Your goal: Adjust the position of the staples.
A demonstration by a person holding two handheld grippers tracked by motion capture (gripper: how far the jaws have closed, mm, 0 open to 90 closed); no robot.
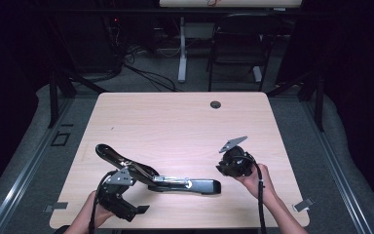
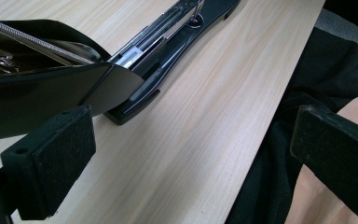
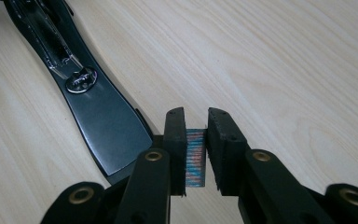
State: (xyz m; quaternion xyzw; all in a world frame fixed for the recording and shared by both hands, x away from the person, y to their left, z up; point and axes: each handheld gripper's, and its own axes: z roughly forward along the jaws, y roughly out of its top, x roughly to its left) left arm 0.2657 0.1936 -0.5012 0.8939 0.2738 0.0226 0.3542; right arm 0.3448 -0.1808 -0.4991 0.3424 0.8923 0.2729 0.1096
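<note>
Loading step: my right gripper [image 3: 196, 140] pinches a staple strip [image 3: 196, 156]; left gripper [image 2: 186, 154] wide beside the opened long-reach stapler [image 1: 175, 181]. Next, I'd seat the strip in the channel.

We see a pale wooden table [image 1: 175, 122] carrying a long black stapler [image 3: 98, 121], opened, its base end just left of our right jaws.

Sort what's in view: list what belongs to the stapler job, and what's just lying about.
In the job:
- long black stapler, opened up
- strip of staples, clamped in the right gripper
- left gripper, jaws wide, beside the stapler

Lying about:
- chair behind the table
- cables on the floor
</note>
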